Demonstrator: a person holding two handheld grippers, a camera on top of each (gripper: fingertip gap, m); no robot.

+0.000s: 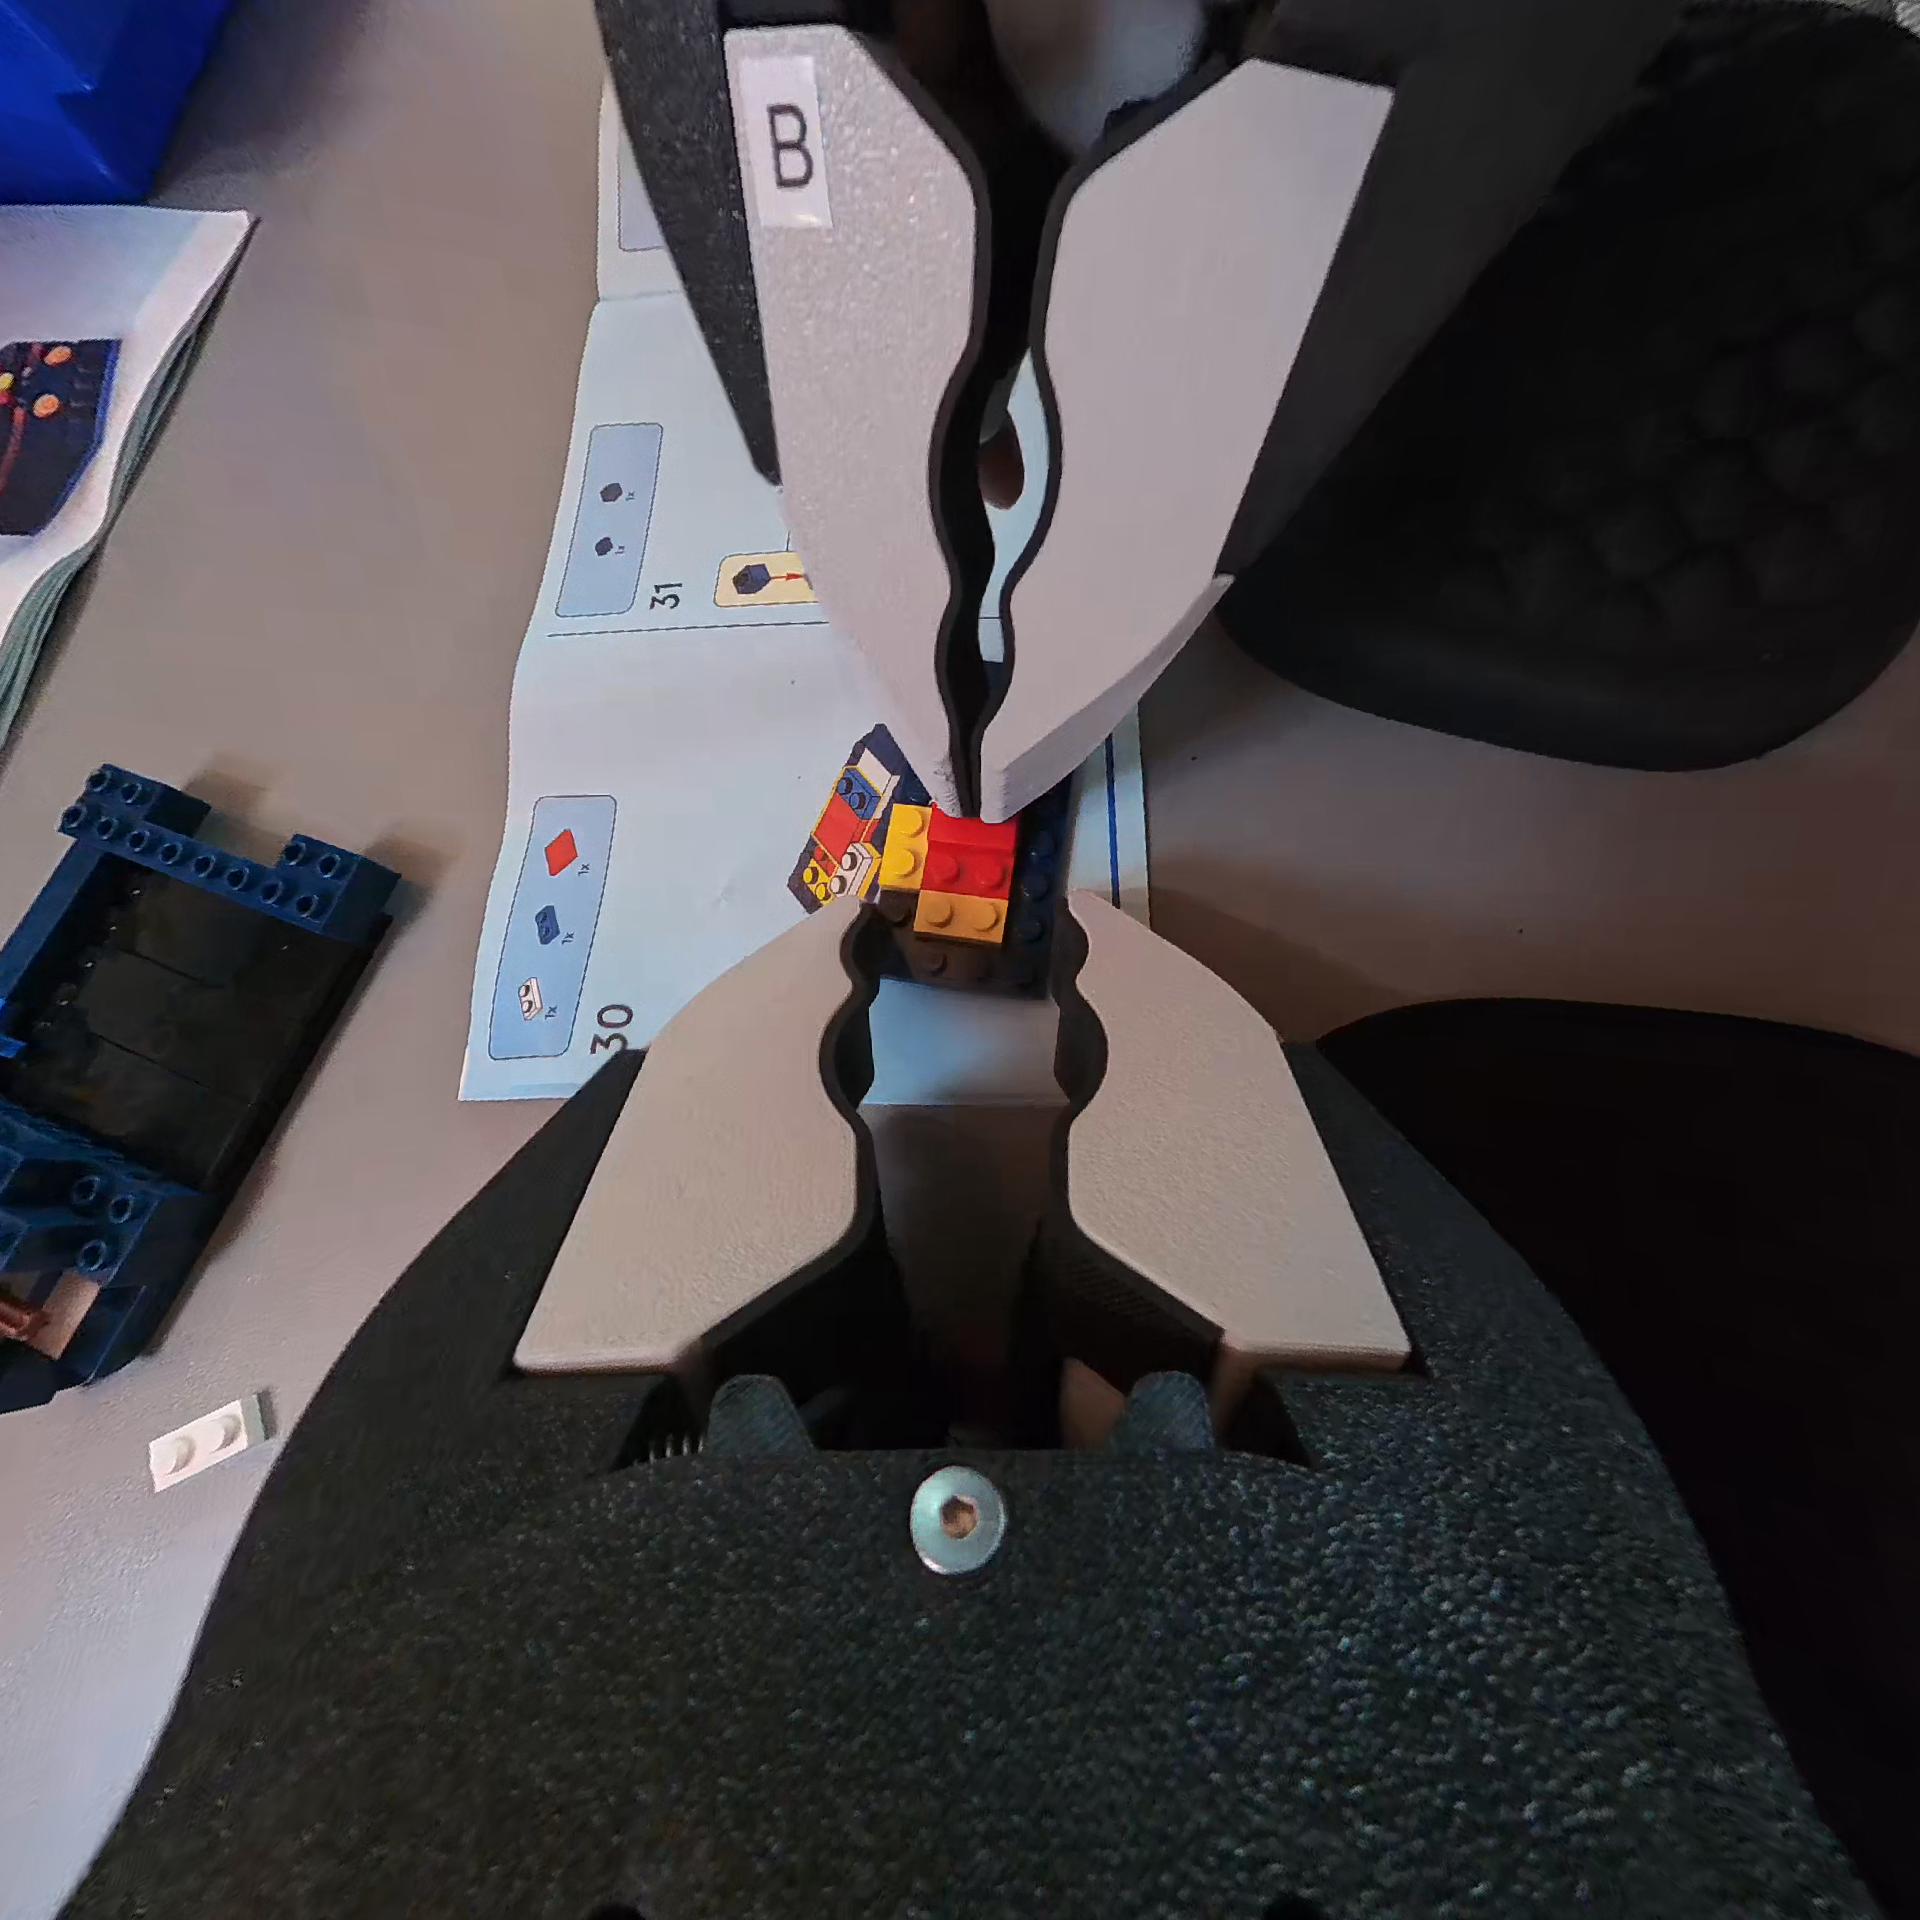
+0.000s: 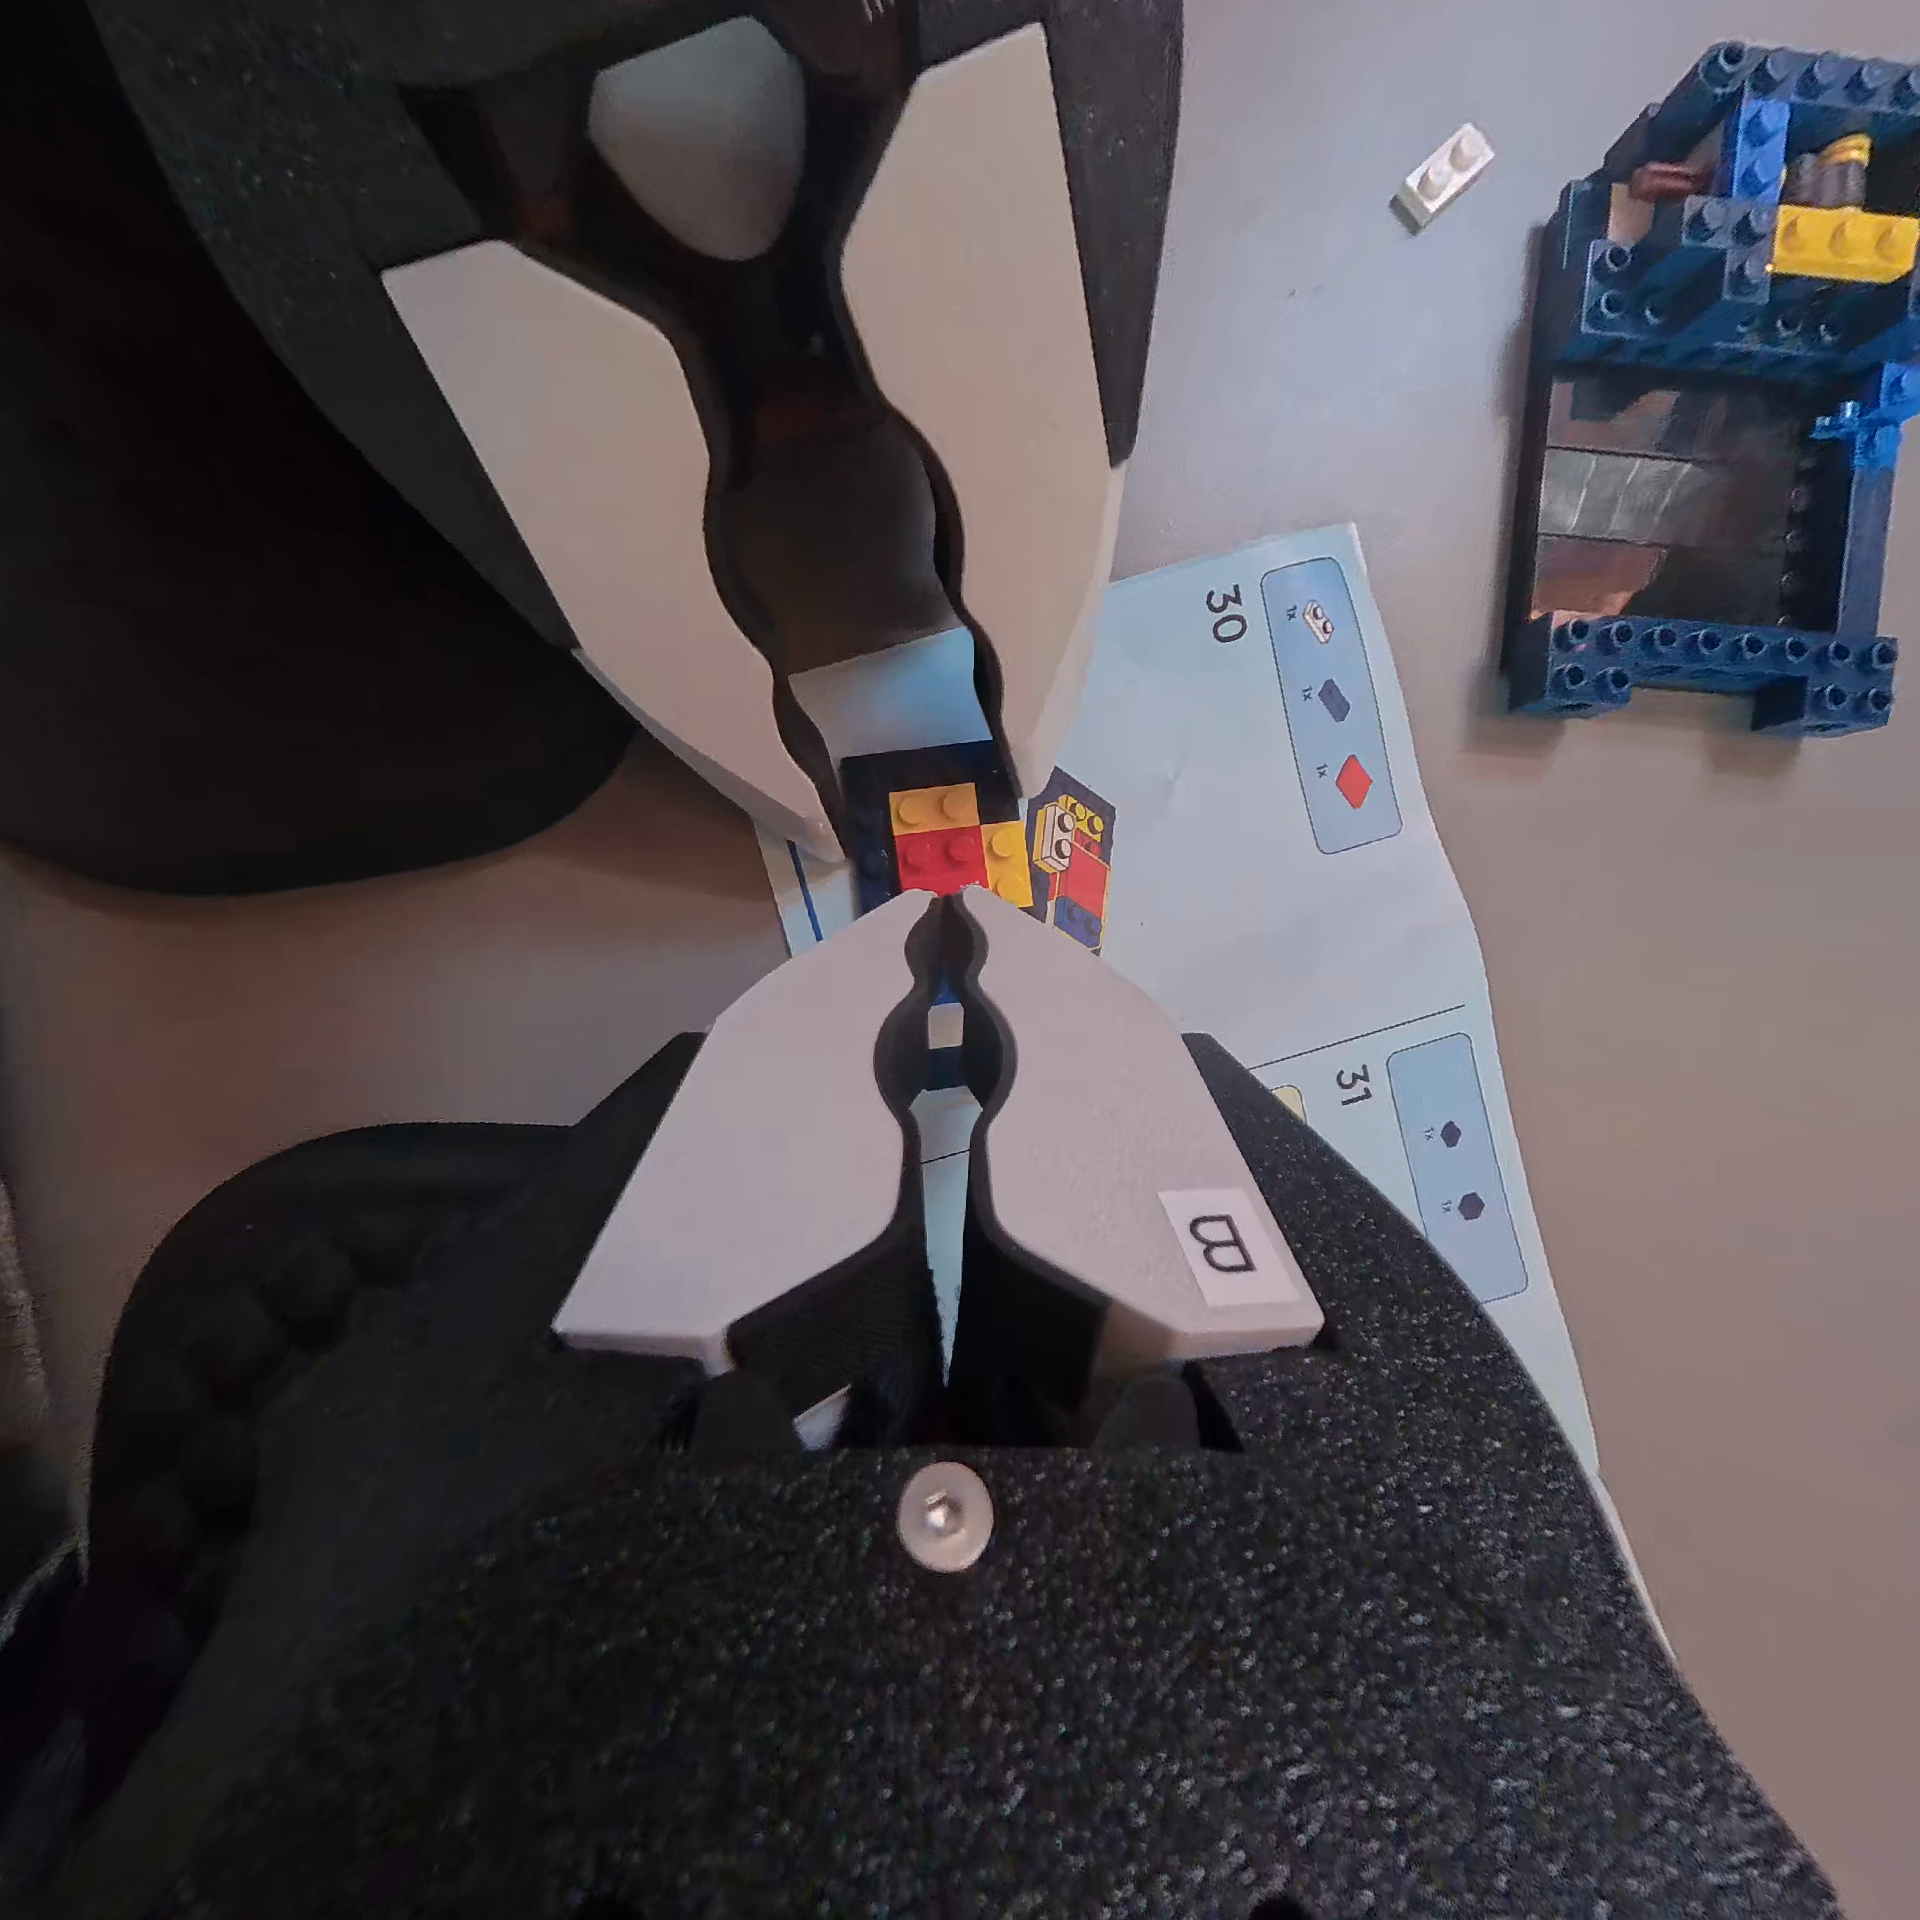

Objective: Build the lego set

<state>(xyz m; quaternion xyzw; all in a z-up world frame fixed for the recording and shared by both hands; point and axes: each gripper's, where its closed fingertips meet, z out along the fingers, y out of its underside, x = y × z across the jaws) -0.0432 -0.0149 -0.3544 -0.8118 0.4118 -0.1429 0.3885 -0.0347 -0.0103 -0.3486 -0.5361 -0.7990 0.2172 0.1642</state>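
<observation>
Grey desk with instruction sheet. Left tongs clamped across dark brick plate, long axis along the fingers. Right tongs opposite, closed, tips touching red brick.

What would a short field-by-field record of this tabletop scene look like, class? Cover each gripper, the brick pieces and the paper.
Left gripper: jaws apart, straddling the small brick assembly at its two sides
Right gripper: fingertips together, tips at the red brick
Small assembly: dark plate carrying red, yellow and orange bricks, lying on the instruction sheet
Large blue build: on the table, apart from both grippers
Loose white plate: on the table beside the blue build
</observation>
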